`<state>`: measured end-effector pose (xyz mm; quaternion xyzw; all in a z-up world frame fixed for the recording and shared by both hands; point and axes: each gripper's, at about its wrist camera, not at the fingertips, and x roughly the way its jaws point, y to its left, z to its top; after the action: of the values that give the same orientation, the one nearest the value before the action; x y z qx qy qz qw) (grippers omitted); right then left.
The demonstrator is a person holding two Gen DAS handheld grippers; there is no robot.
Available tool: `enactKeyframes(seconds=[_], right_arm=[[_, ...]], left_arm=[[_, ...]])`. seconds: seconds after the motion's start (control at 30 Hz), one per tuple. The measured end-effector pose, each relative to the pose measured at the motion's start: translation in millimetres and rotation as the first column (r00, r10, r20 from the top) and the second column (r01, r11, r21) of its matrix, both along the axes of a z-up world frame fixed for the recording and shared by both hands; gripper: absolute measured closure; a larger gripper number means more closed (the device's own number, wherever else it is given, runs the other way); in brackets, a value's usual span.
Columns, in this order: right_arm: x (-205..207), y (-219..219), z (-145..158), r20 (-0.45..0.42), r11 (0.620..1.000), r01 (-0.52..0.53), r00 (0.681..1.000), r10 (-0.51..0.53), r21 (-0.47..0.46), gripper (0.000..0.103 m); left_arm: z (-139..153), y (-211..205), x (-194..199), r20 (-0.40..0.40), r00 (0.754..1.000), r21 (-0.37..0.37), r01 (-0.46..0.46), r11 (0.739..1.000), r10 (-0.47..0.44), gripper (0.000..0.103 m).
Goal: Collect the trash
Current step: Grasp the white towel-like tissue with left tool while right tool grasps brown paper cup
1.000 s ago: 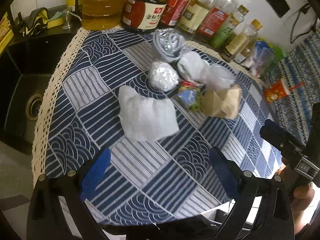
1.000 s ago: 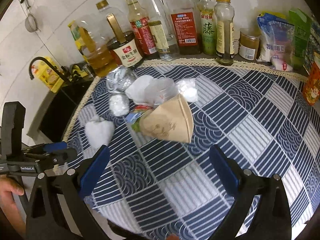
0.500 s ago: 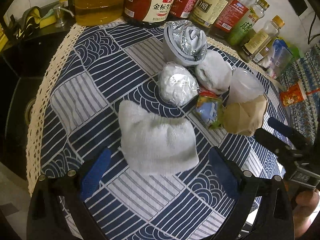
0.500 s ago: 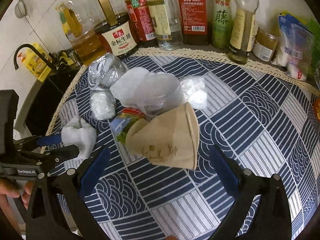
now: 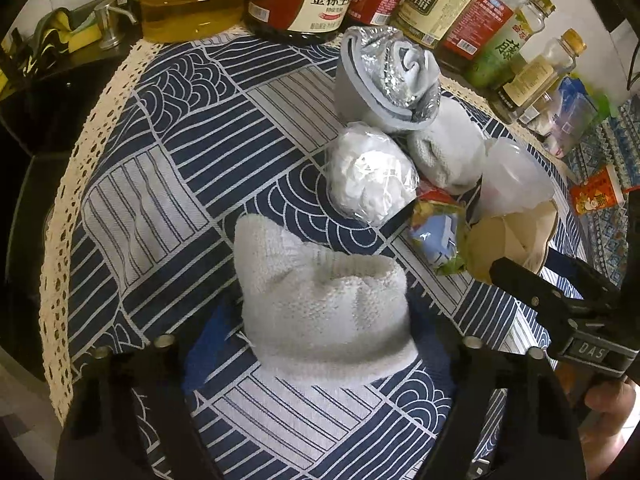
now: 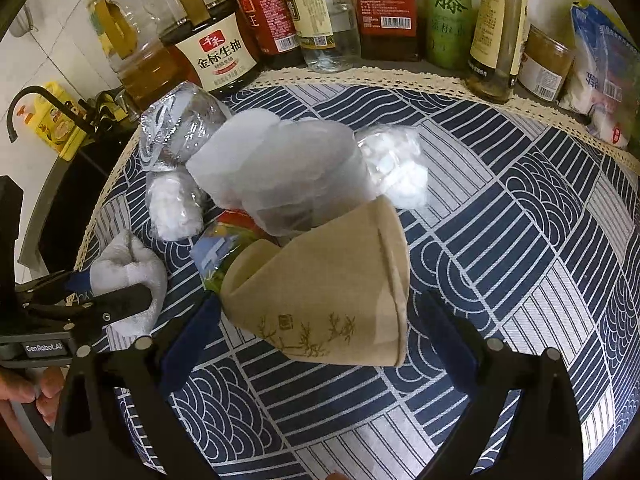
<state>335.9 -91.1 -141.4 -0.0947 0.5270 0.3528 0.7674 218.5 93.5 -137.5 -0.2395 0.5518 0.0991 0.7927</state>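
A white crumpled towel (image 5: 324, 300) lies on the blue patterned tablecloth (image 5: 160, 184); my left gripper (image 5: 320, 344) is open with its fingers on either side of it. The towel also shows in the right wrist view (image 6: 128, 276). A crushed tan paper cup (image 6: 320, 292) lies between the open fingers of my right gripper (image 6: 320, 340); it also shows in the left wrist view (image 5: 512, 244). Behind lie a bagged white wad (image 5: 368, 176), a foil wrapper (image 5: 392, 76), a colourful snack wrapper (image 5: 436, 236), a clear plastic cup (image 6: 288, 184) and another bagged wad (image 6: 396, 168).
Sauce and oil bottles (image 6: 384, 4) line the back of the table. A black sink (image 5: 24, 184) with a tap (image 6: 28, 100) lies to the left. A jar (image 6: 544, 64) and food bags (image 6: 604, 76) stand at the back right.
Both grippers have moved forward and down. The towel now sits between my left fingers and the paper cup between my right fingers. Both stay open.
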Motion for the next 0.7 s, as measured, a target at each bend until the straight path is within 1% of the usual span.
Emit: enactKeyframes(seconds=[0.03, 0.07, 0.13, 0.27, 0.4, 0.47, 0.7], right_arm=[[1, 0, -1, -0.008, 1.000, 0.003, 1.000, -0.003, 0.000, 0.017], [2, 0, -2, -0.010, 1.000, 0.006, 1.000, -0.006, -0.005, 0.019], [1, 0, -2, -0.006, 1.000, 0.005, 1.000, -0.005, -0.003, 0.019], [-1, -4, 0, -0.004, 1.000, 0.002, 1.000, -0.002, 0.008, 0.020], [-5, -10, 2, -0.003, 1.000, 0.004, 1.000, -0.004, 0.013, 0.020], [-7, -13, 5, -0.003, 1.000, 0.006, 1.000, -0.006, 0.016, 0.020], [-14, -22, 16, 0.010, 0.999, 0.014, 1.000, -0.014, 0.029, 0.020]], left_arm=[[0, 0, 0, 0.001, 1.000, -0.006, 0.004, 1.000, -0.004, 0.031], [0, -1, 0, 0.007, 1.000, -0.013, 0.007, 1.000, -0.007, 0.034], [0, -1, 0, 0.013, 1.000, -0.011, 0.010, 1.000, -0.010, 0.037], [2, -2, -4, 0.029, 1.000, -0.011, 0.011, 1.000, -0.011, 0.047], [5, -2, -7, 0.034, 0.999, -0.009, 0.014, 1.000, -0.013, 0.052], [7, -3, -9, 0.040, 0.999, -0.008, 0.016, 1.000, -0.015, 0.057], [13, -7, -14, 0.056, 0.998, -0.007, 0.028, 1.000, -0.028, 0.065]])
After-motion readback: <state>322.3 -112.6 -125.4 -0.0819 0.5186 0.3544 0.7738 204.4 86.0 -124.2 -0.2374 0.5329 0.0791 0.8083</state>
